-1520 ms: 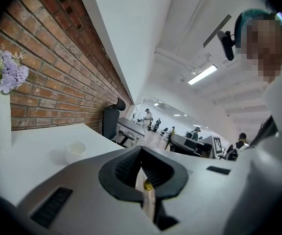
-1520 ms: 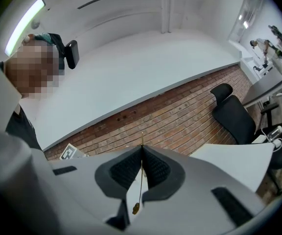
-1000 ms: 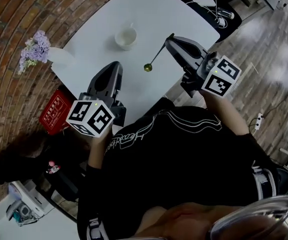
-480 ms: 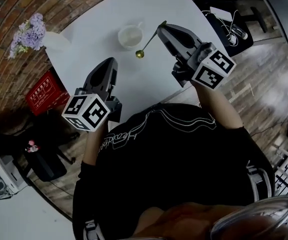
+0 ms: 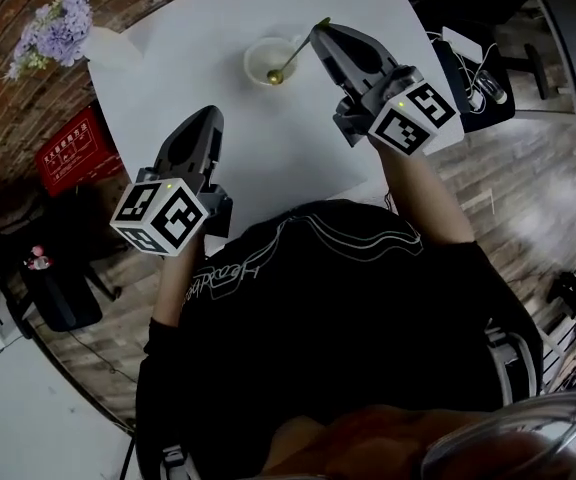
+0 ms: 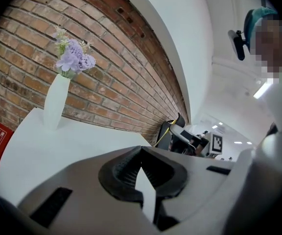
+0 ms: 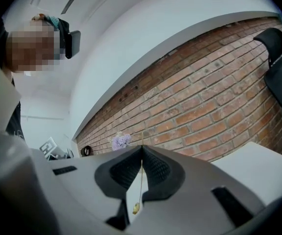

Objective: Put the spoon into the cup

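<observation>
A gold spoon [image 5: 293,55] hangs by its handle tip from my right gripper [image 5: 322,28], which is shut on it. The spoon's bowl sits over the mouth of the white cup [image 5: 265,61] on the white table [image 5: 208,58]. In the right gripper view the spoon [image 7: 140,186] runs down between the closed jaws, bowl end lowest. My left gripper [image 5: 200,128] hovers over the table's near left part, jaws shut with nothing in them; its tips [image 6: 141,151] meet in the left gripper view.
A white vase of purple flowers [image 5: 63,28] stands at the table's far left corner, also seen as the vase [image 6: 57,99] before a brick wall. A red crate [image 5: 73,153] sits on the floor left of the table. A black chair [image 5: 468,58] stands right.
My right gripper carried the spoon from the table's middle leftward and farther away, until its bowl reached the cup's mouth. The left gripper stayed shut and roughly in place.
</observation>
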Motion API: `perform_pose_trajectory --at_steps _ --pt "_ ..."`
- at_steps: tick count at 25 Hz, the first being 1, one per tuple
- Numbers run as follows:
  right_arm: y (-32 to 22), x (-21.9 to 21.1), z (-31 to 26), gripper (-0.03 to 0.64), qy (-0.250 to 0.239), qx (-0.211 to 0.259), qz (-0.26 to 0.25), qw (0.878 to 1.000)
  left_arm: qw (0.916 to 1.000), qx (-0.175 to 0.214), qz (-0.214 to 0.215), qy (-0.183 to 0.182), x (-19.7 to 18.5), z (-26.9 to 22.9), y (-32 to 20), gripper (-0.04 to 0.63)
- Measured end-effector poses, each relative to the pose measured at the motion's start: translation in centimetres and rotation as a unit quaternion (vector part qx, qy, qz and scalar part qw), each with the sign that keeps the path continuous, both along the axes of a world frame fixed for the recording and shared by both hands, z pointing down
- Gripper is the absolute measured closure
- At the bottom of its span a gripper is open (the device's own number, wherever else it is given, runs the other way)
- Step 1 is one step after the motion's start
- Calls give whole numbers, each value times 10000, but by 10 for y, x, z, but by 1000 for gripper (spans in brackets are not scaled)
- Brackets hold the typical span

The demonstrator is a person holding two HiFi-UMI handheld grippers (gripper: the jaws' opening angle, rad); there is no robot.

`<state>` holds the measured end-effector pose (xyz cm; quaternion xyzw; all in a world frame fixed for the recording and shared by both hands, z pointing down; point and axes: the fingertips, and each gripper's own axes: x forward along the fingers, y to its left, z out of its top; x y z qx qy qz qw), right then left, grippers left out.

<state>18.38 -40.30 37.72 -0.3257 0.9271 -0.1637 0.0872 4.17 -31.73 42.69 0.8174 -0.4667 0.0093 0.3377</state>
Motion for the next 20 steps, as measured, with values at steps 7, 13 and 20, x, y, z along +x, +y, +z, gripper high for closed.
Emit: perform_pose_trajectory --at_steps 7,13,20 --pt "-24 -6 43 617 208 -55 27 9998 9997 -103 -201 -34 -9 15 0 592" --pt "-27 -22 76 617 480 -81 -84 9988 9994 -227 -276 -42 -14 29 3 592" --pt "-30 -32 103 617 534 -238 -113 9982 9990 -322 -313 -68 -18 39 2 592"
